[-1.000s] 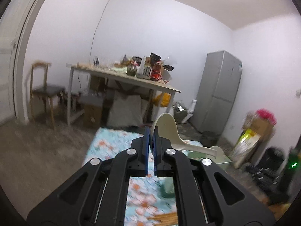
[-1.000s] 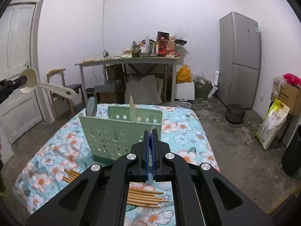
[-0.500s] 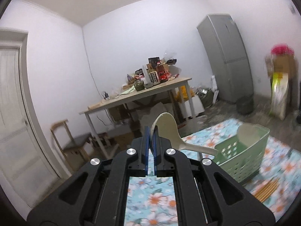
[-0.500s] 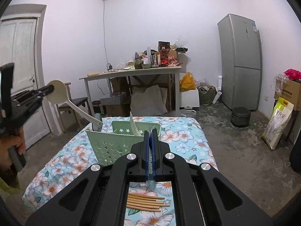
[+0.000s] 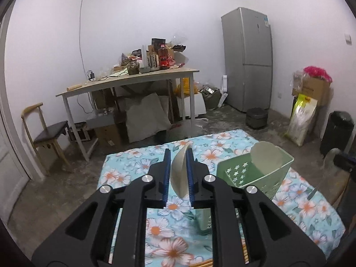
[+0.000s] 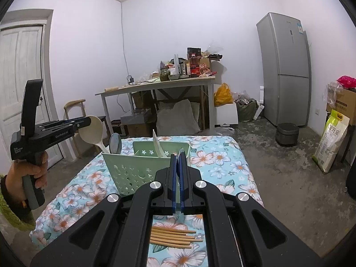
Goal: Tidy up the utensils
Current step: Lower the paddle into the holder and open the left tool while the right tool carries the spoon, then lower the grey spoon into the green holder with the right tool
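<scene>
the utensils sit on and over a low surface under a blue floral cloth (image 6: pixel 222 158), the broadest thing here. on that cloth stands the green slotted basket (image 6: pixel 138 169), upright, with star and slot cut-outs in its walls; in the left wrist view it (image 5: pixel 255 173) lies just right of the left gripper. the left gripper (image 5: pixel 178 171) is held in a person's hand (image 6: pixel 29 173) with a green sleeve at the wrist, and in the right wrist view it (image 6: pixel 82 123) hangs to the left of the basket and above it. its jaws have just been opening and now stand a little apart, with the bowl of the cream ladle (image 5: pixel 179 175) between the blue pads; whether the pads still press on it i cannot tell. the ladle (image 6: pixel 92 131) slants down from the gripper, its handle reaching toward the basket's left end. the right gripper (image 6: pixel 177 173) points at the basket's near wall with its jaws closed together and nothing between them. inside the basket stand a cream spatula-like piece (image 6: pixel 158 146) and, at the left end, a round grey utensil head (image 6: pixel 115 143). nearest the right gripper lies a small bundle of wooden chopsticks (image 6: pixel 173 237), flat on the cloth and apart from the basket.
</scene>
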The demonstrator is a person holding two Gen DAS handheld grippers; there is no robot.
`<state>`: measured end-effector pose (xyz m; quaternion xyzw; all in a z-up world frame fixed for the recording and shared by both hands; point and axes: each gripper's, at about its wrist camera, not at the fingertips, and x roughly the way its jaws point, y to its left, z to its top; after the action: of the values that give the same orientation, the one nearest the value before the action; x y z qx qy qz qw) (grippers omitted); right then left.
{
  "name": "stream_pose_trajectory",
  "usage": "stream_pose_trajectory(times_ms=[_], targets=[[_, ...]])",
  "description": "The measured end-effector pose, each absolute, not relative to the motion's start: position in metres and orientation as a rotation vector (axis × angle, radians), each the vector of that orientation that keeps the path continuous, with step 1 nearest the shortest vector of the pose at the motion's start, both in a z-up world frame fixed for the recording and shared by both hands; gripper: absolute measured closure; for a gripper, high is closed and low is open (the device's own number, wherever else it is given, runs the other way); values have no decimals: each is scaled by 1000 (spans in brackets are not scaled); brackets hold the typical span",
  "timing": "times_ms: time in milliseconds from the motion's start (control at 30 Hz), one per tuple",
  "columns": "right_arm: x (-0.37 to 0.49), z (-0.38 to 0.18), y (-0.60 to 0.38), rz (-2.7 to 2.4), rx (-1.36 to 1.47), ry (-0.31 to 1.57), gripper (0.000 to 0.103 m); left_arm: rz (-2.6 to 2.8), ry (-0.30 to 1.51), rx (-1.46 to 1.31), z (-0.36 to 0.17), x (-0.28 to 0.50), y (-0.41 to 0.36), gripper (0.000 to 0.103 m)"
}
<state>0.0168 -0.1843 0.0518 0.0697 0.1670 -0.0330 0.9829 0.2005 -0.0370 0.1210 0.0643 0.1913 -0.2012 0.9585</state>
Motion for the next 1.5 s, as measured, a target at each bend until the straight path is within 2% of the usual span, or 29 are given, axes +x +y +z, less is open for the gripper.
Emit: stream_pose_trajectory(times_ms=[67,400,467,767,967,1333,1500], targets=[[18,52,-185,-63,148,337,100,-434,383,95,121,199,-33,83],[14,75,-189,-32,169,278,100,-468,358,-53,125,192,-10,71],[14,85,-192,-11,182,253,100,-467,372,-63,121,190,-7,65],[24,140,-203,106,231,126,100,-470,504,-90,63,169,10,45],[48,163,-194,186,244,82,100,-457,567,-94,31,153,20,35],[110,123,-184,233,300,227,100,-445,571,-93,18,136,33,24],[130,90,-195,197,347,313,100,-448,579,-111,15,137,35,23]])
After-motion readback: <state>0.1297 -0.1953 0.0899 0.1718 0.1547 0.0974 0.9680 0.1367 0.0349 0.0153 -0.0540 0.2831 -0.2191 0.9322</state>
